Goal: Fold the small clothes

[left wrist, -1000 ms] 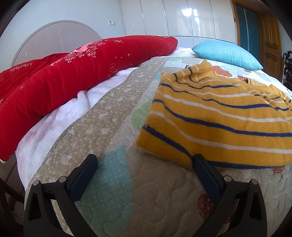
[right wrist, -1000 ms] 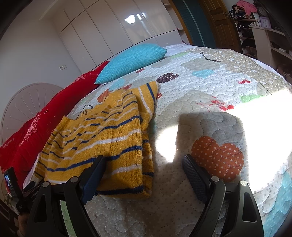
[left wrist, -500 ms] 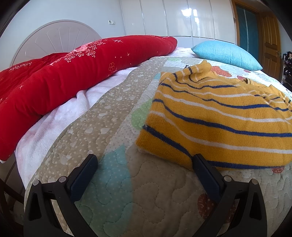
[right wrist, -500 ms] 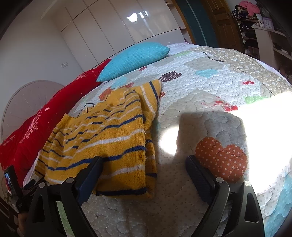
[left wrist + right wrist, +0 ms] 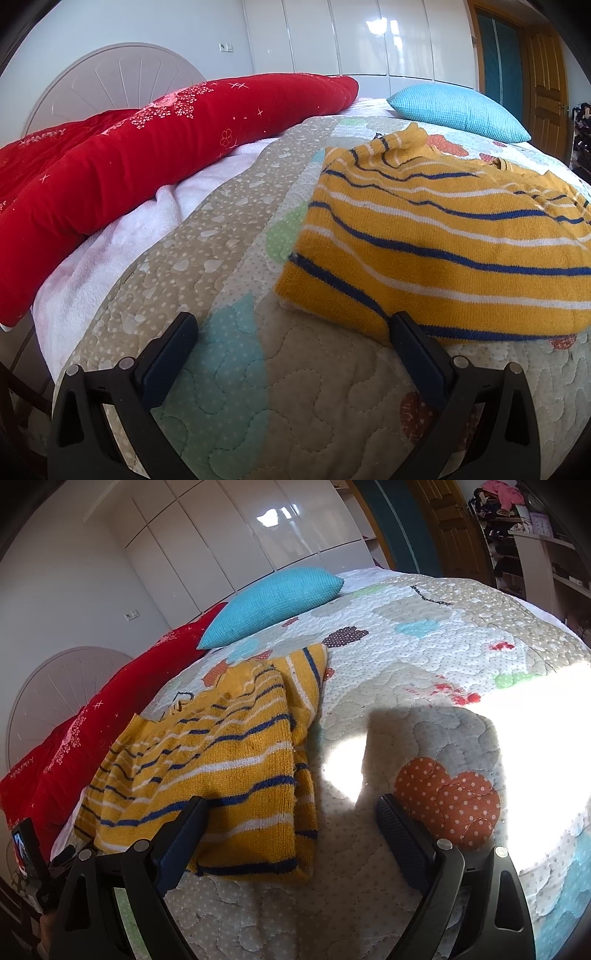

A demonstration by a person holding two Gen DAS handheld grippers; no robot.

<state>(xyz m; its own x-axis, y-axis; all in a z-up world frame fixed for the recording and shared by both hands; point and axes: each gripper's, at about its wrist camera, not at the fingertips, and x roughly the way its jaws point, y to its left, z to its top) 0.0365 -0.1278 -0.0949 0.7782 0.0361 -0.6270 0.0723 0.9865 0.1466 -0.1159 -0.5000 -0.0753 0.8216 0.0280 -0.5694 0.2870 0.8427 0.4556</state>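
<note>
- Left wrist view: the left gripper (image 5: 291, 334) is spread wide and holds nothing. The folded sweater (image 5: 436, 236) lies on the quilt (image 5: 229, 376), ahead and to the right, its near edge at the right finger's tip.
- Right wrist view: the right gripper (image 5: 291, 818) is wide and empty. The sweater (image 5: 221, 768) lies ahead-left, behind the left finger.

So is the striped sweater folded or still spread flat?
Folded: the striped sweater lies doubled on the quilt, layered edges stacked along one side.
</note>
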